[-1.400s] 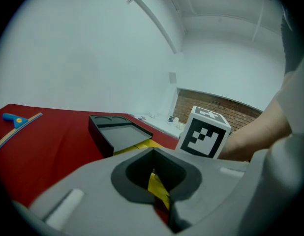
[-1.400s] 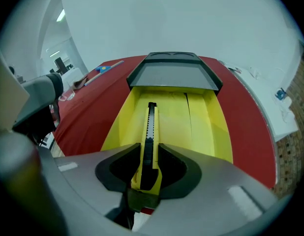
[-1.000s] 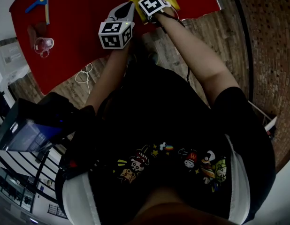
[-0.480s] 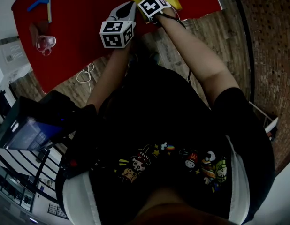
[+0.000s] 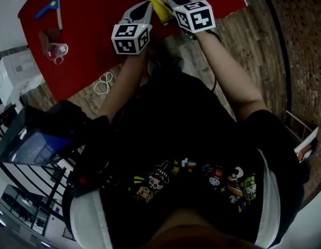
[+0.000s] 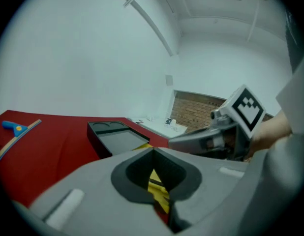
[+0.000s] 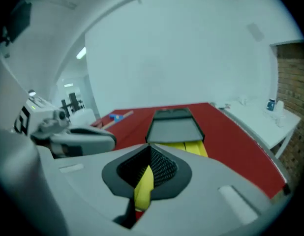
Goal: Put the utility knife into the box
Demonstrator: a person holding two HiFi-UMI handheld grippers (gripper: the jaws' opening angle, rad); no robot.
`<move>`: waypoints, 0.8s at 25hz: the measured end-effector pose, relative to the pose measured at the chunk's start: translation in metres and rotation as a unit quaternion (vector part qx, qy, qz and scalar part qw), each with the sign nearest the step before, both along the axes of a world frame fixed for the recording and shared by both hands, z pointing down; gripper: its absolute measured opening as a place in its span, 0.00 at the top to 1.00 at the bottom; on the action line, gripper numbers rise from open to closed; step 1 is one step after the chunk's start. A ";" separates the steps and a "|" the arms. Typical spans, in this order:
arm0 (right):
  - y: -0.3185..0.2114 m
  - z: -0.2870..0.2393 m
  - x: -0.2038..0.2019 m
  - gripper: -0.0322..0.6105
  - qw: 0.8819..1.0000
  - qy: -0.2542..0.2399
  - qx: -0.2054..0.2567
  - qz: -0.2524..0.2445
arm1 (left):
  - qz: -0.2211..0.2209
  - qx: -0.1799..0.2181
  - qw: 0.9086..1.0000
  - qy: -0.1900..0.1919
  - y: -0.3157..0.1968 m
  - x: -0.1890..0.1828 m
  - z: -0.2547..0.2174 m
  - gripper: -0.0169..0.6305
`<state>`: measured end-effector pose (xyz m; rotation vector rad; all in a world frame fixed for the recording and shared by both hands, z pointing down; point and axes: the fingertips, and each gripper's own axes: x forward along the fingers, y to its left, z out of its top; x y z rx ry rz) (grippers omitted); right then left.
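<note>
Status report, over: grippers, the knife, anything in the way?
Left gripper shut, empty; right gripper shut, empty. Yellow utility knife on red table, at black box near end, not in. Box open, nothing blocking.

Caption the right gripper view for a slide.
Right gripper over the red table, facing the black box; left gripper alongside.

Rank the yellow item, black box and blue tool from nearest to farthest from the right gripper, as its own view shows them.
1. Yellow item, just beyond the right gripper.
2. Black box, straight behind it.
3. Blue tool, farther back, left.
</note>
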<state>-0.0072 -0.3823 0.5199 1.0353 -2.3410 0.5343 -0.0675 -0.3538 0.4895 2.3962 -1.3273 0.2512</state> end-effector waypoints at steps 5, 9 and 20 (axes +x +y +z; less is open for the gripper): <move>0.021 -0.096 0.027 0.91 0.984 -0.091 0.152 0.034 | 0.004 0.047 0.999 -0.003 0.003 0.004 -0.035 0.97; 0.042 -0.142 0.061 0.91 0.964 -0.100 0.231 0.089 | 0.004 0.104 0.995 -0.002 0.016 0.000 -0.075 0.97; 0.064 -0.166 0.075 0.91 0.957 -0.085 0.257 0.102 | 0.008 0.153 0.988 -0.017 0.038 0.016 -0.120 0.97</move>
